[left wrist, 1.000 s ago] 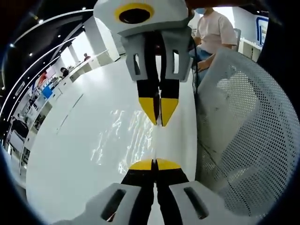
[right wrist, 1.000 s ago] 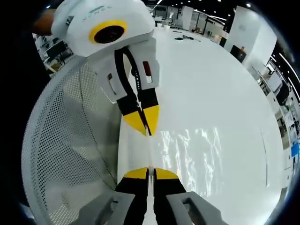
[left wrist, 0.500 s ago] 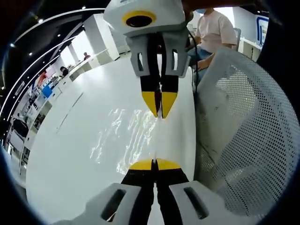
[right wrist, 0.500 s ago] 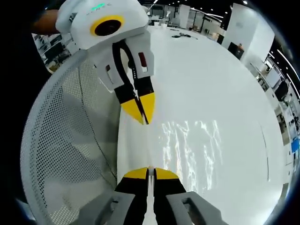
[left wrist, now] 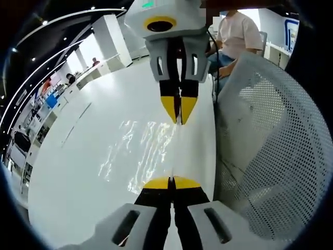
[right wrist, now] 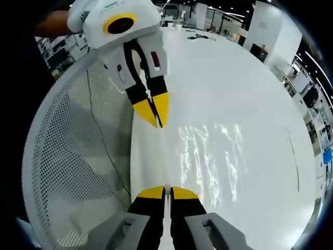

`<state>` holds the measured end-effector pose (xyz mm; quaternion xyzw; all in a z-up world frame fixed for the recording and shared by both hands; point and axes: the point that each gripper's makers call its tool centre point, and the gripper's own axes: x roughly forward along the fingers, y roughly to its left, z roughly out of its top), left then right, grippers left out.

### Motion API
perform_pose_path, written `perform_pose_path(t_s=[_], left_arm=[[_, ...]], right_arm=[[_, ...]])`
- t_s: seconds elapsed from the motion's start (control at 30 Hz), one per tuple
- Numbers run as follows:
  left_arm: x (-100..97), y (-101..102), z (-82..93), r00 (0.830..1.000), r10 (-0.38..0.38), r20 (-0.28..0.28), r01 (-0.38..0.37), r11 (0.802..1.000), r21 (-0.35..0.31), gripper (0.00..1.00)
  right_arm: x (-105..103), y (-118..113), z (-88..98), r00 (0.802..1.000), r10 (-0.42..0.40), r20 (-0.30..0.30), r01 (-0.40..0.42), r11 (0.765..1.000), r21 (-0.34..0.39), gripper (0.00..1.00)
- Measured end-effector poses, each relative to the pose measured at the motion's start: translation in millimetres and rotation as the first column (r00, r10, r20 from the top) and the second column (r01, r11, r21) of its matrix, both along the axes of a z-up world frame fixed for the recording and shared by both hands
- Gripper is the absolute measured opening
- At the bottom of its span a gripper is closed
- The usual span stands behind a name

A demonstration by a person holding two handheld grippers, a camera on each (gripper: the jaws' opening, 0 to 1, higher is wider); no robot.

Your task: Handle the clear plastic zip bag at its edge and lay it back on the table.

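A white table [left wrist: 67,172] spreads ahead of both hand-held grippers, glossy under the hall lights. Beside it, to the right of the left hand-held gripper [left wrist: 171,182] and to the left of the right hand-held gripper [right wrist: 165,191], curves a white mesh chair back [left wrist: 265,151].

On the table lies the clear zip bag [left wrist: 140,151], flat and nearly invisible but for its wrinkled glints; in the right gripper view those same glints [right wrist: 208,156] spread ahead and to the right of the jaws. One edge of the bag runs in a straight line between the two tools.

The left hand-held gripper has its yellow-tipped jaws pressed together on the near end of that edge. Facing it from across the bag, the right hand-held gripper [left wrist: 178,115] points its tips down at the far end of the same edge, jaws closed on the film as well. Seen from the right gripper view, the left tool [right wrist: 156,117] stands ahead and slightly left, its tips meeting at the bag's edge, while the right tool's own jaws are drawn together on the near edge.

Behind the right hand-held gripper, past the table's far end, a seated person [left wrist: 237,34] in a light shirt.
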<state>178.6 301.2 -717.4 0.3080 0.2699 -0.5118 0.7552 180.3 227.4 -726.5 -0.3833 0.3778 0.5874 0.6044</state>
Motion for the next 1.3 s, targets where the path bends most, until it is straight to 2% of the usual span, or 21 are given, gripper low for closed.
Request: perform_pose_path(t_s=[0.6, 1.3], left_arm=[[0.7, 3.1, -2.0, 1.0, 0.003, -0.003, -0.003, 1.0, 0.002, 0.0], [1.6, 4.8, -2.9, 1.0, 0.017, -0.013, -0.017, 1.0, 0.005, 0.0]], right_arm=[[-1.8, -12.8, 1.0, 1.0, -0.022, 0.001, 0.022, 1.0, -0.015, 0.0], [5.8, -31.0, -4.7, 0.999, -0.037, 0.006, 0.037, 0.999, -0.025, 0.0]])
